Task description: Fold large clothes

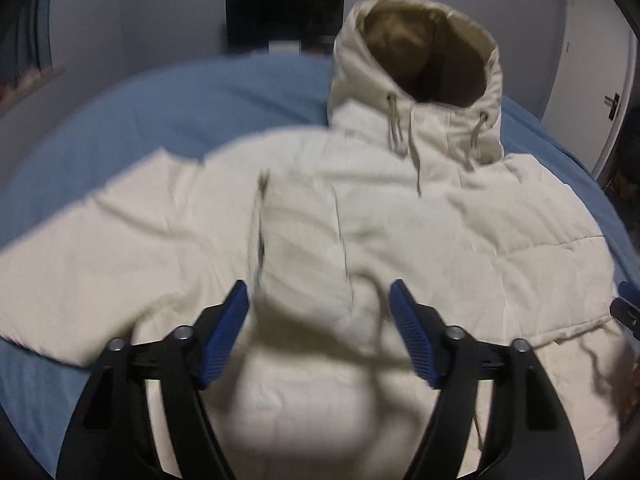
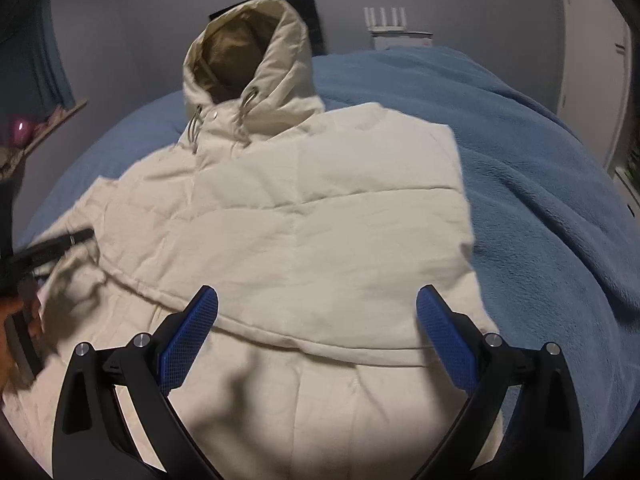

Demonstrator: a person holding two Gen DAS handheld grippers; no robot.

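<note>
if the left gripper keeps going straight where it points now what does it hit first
Most likely the cream jacket spread on the blue blanket. The left gripper is open and angled down over a folded-over strip of the jacket, with nothing between its fingers. The picture is blurred, so the exact landing spot is unclear.

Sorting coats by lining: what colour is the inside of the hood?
Tan-brown hood lining, clearest in the left wrist view.

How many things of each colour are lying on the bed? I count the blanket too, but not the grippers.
Cream: 1, the hooded jacket
Blue: 1, the blanket under it
Total: 2
</note>
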